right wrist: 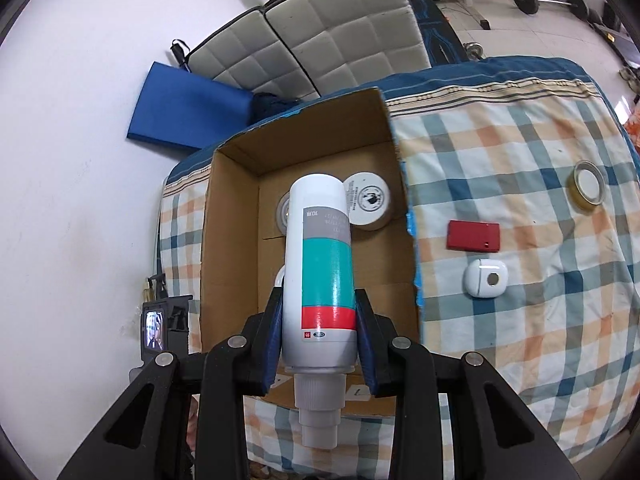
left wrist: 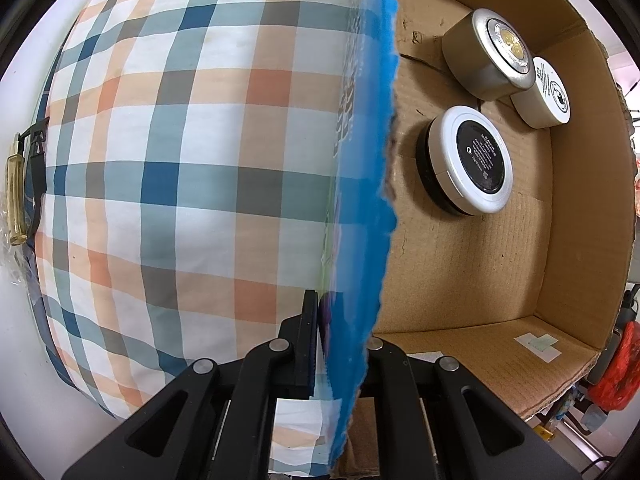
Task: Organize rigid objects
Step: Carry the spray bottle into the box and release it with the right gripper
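1. Bottle (right wrist: pixel 320 264) – one, white with grey, teal and red bands; pinched at its lower body between the two fingers of the right gripper (right wrist: pixel 320 344), nozzle end toward the camera, held over the open box (right wrist: pixel 240 216).
2. Left gripper (left wrist: pixel 340 344) – fingers closed on the box's blue-edged wall (left wrist: pixel 384 140), one finger outside and one inside.
3. Jars – three, all inside the box: a silver one (left wrist: pixel 486 54), touching it a cream one (left wrist: pixel 544 94), and apart from both a white one with a black face (left wrist: pixel 466 160).
4. Outside the box, on the checked cloth (right wrist: pixel 520 184) – one tape roll (right wrist: pixel 588 187), one red case (right wrist: pixel 474 236), one white case (right wrist: pixel 485 279), each apart from the others.
5. Surface – a bed, with the box resting on it.
6. Room – white wall, blue mat (right wrist: pixel 188 108), quilted panels (right wrist: pixel 320 36), barbell weights (right wrist: pixel 552 0) on a tiled floor.
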A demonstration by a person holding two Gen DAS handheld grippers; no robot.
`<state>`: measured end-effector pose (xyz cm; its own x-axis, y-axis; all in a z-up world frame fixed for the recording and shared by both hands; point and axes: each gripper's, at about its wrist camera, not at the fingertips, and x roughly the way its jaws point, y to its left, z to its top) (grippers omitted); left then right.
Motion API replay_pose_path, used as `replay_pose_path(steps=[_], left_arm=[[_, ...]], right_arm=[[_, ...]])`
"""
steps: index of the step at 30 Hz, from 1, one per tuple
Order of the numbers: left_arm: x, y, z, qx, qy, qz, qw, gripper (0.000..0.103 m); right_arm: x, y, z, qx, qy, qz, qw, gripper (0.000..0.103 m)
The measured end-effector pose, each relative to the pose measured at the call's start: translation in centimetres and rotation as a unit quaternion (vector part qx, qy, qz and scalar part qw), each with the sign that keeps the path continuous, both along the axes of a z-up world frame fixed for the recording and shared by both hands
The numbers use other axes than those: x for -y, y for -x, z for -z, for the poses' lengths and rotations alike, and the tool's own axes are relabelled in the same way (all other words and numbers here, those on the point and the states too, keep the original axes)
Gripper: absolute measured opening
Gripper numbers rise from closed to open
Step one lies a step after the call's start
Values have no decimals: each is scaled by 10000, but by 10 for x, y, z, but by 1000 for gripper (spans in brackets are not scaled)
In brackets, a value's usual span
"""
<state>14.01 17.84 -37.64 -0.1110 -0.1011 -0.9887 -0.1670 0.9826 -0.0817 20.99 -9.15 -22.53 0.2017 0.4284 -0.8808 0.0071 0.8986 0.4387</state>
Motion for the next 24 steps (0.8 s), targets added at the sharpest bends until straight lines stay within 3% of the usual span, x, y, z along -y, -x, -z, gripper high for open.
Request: replay_pose_path(steps=[24], left_arm=[[-2, 0, 2, -21, 23, 1, 10000, 5]], right_arm=[[-64, -26, 109, -494, 924, -224, 9942, 35]])
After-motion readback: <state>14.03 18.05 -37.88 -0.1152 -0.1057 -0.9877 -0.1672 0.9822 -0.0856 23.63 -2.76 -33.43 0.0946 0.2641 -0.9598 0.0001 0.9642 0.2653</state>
